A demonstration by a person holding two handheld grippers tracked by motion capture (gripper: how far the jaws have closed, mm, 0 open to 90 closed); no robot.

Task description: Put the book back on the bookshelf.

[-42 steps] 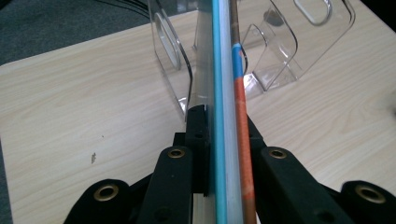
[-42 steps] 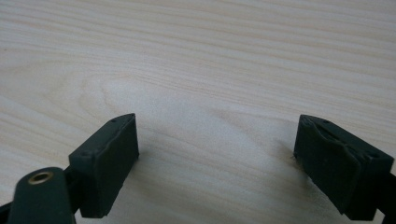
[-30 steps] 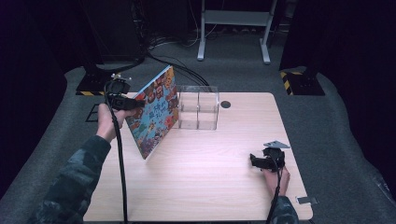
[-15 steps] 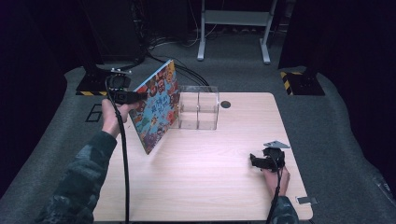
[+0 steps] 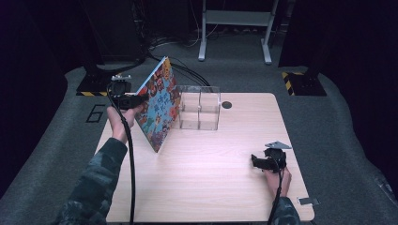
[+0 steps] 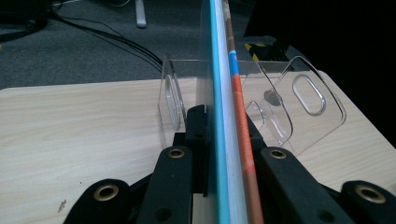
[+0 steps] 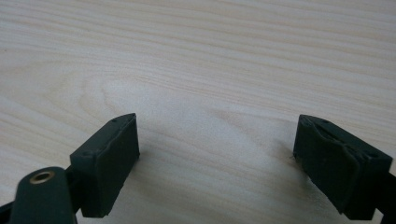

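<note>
A thin book with a busy, colourful cover (image 5: 159, 105) stands tilted on the table, its lower corner on the wood and its top edge leaning toward the far left. My left gripper (image 5: 136, 101) is shut on the book's left edge. In the left gripper view the book's edge (image 6: 224, 93) runs straight up between the jaws of the left gripper (image 6: 226, 126). Just behind the book stands a clear acrylic rack (image 5: 199, 108) with dividers (image 6: 299, 98). My right gripper (image 5: 256, 161) rests near the table's right front, open, with bare wood between its jaws (image 7: 217, 158).
The light wooden table (image 5: 211, 187) has a small dark hole (image 5: 226, 104) at the back right of the rack. Cables and a metal stand's legs lie on the grey floor beyond. Dark equipment stands at the far left.
The book stands a little steeper, with its top edge slightly higher and nearer the rack. The left gripper shifted slightly with it. The right gripper has stayed put.
</note>
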